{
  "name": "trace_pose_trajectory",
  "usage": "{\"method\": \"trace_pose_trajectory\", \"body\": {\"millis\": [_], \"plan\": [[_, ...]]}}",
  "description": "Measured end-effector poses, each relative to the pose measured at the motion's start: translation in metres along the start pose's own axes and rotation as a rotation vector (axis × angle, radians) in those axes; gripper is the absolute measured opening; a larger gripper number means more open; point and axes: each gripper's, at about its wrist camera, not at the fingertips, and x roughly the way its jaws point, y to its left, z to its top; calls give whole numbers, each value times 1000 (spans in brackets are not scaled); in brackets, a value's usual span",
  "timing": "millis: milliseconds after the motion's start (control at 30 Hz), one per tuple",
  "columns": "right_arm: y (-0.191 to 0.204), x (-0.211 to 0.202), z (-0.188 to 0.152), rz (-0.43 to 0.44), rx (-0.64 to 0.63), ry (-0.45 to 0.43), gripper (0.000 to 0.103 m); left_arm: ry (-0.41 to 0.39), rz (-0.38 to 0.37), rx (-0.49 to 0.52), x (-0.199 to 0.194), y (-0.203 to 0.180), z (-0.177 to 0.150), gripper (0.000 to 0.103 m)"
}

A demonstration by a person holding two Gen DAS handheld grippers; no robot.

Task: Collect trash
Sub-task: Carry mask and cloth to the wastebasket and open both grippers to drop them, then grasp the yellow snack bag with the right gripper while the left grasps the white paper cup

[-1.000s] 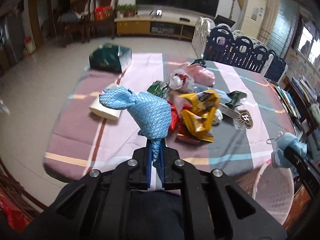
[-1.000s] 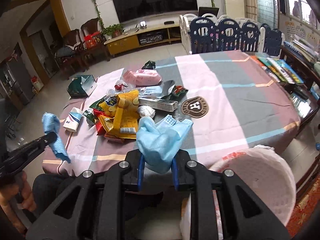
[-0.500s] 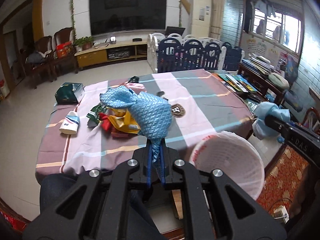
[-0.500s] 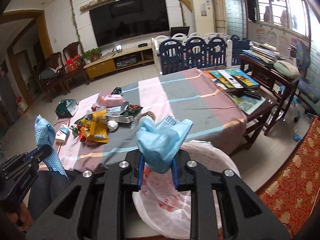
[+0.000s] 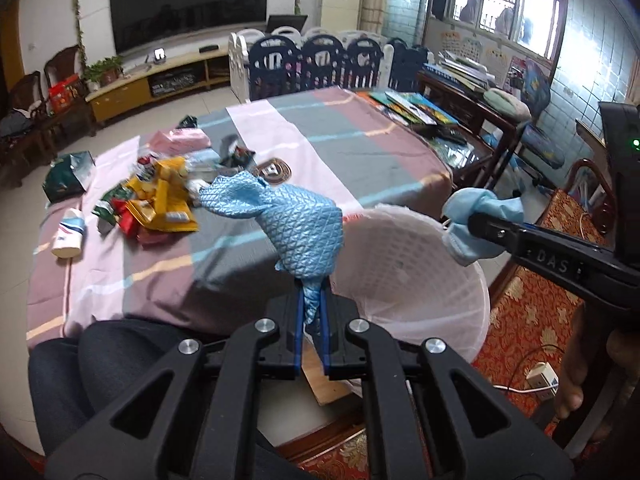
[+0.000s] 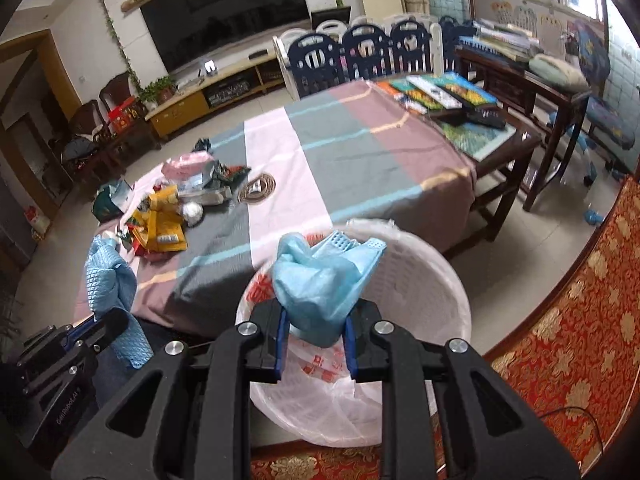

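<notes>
Two pieces of trash ride above the bin [image 5: 404, 280]. Left wrist view: the left gripper [image 5: 312, 336] pinches a quilted blue cloth [image 5: 296, 224] tight, near the rim's table side; dropped now, it could land outside. Right wrist view: the right gripper [image 6: 314, 340], jaws just easing apart, cradles a mask [image 6: 320, 280] over the bin, which might snag on a pad.

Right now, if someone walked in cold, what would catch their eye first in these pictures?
Two blue bundles held up in front: a quilted blue cloth pinched in the left gripper, and a crumpled face mask between the right gripper fingers, above the white bag-lined bin. Behind them, yellow snack wrappers lie heaped on the striped tablecloth.
</notes>
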Motion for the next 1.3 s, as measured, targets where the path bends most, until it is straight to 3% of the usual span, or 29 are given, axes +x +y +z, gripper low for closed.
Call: {"method": "trace_pose_trajectory", "body": {"millis": [100,133,233,400,433,500,533,567,767,933,1033,1167,1300], "plan": [[-4,3,-3,-28,37,6,66,21,-23,6,9,-3,-1,8],[-7,-1,-2,-28,52,-8,73,28,-46,12,10,-4,-2,8],[-17,-17,5,-35,101,-70,74,92,-238,-1,22,-14,-2,8],[-33,-46,13,-92,139,-174,78,146,-435,56,39,-48,-3,8],[-35,-48,14,-94,145,-182,78,177,-488,50,45,-53,-2,12],[-40,-54,15,-105,157,-204,78,208,-510,39,55,-57,-5,35],[-41,-55,15,-107,160,-209,78,214,-494,29,58,-57,-6,65],[-42,-56,15,-109,161,-214,78,208,-472,12,59,-54,-8,77],[-41,-46,13,-86,170,-183,79,184,-380,-123,56,-19,-11,79],[-25,-44,16,-64,143,-170,79,89,-151,-199,32,14,-16,80],[-10,-46,19,-49,116,-165,79,26,-62,-279,9,40,-18,80],[13,-57,23,-36,71,-177,79,-39,-2,-324,-16,61,-19,80],[43,-75,28,-24,13,-218,82,-78,13,-356,-34,80,-20,81]]}}
